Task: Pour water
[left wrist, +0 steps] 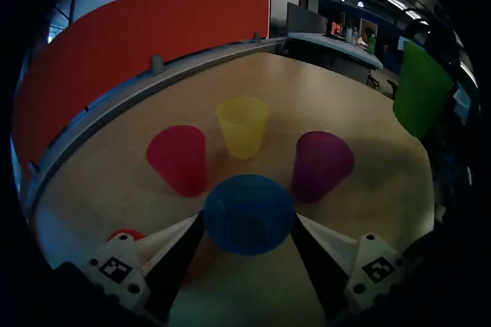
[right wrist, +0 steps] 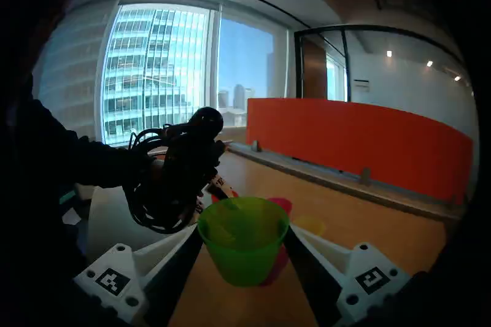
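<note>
Green cup (right wrist: 244,247): clamped between both fingers of my right gripper (right wrist: 243,232) and raised off the table. In the left gripper view it hangs high at the far right (left wrist: 420,91), well apart from the other cups. Its long axis is near vertical, mouth up, narrow base down. It may lean slightly, but the lens bends things too much to be sure. I cannot tell if it holds water.

Blue cup (left wrist: 248,204): held in my left gripper (left wrist: 247,221), one finger pressed on each side wall. Its mouth faces up toward the camera and I look straight into it. I cannot tell whether its base rests on the table (left wrist: 344,94).

Standing beyond it: red cup (left wrist: 178,158) to the left, yellow cup (left wrist: 243,126) farthest, purple cup (left wrist: 320,164) to the right.

Step in hand, as I judge it: carry green over to blue and tip.
- Keep blue level.
- Bring green's rim just above blue's mouth before tilting.
- Roll slowly so the stream lands inside.
- Come in high, because purple stands nearest the path.
- Grip firmly but not hard; thin plastic likely flexes.
</note>
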Tool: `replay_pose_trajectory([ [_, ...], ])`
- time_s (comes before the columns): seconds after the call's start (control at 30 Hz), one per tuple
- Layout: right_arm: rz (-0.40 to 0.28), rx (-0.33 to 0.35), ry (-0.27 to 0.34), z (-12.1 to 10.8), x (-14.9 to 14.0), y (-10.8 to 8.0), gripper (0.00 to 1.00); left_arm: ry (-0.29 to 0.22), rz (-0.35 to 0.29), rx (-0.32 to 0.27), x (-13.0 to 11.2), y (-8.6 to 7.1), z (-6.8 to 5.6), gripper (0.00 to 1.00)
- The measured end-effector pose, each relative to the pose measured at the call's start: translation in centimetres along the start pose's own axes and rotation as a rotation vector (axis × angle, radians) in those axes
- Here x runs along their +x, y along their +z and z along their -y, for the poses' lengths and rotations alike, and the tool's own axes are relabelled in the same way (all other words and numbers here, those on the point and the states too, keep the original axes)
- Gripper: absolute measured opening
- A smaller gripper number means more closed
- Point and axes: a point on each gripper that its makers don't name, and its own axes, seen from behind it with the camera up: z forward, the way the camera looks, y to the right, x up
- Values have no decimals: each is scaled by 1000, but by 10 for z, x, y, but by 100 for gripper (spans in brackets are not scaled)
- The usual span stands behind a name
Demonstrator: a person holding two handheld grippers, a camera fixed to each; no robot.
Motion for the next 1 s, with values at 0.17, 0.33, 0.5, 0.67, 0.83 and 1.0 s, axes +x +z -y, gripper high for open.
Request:
replay_pose_trajectory([
  [0.17, 0, -3, 0, -1, 0, -1, 92, 11, 5, 8, -2, 2, -1, 96],
  [0.33, 2, -4, -1, 0, 0, -2, 92, 4, -9, 27, 1, 3, 0, 87],
  [0.5, 3, -5, -1, 0, -1, -3, 92, -6, -12, 25, 1, 2, 0, 86],
  [0.67, 2, -9, -1, 0, 0, -3, 92, -19, -37, 19, 6, -4, -2, 86],
  [0.83, 2, -12, -3, 0, 2, -2, 92, -30, -81, 25, 16, -16, -1, 86],
  [1.0, 1, -14, -7, 2, 6, -2, 92, -44, -143, 25, 29, -34, -3, 86],
])
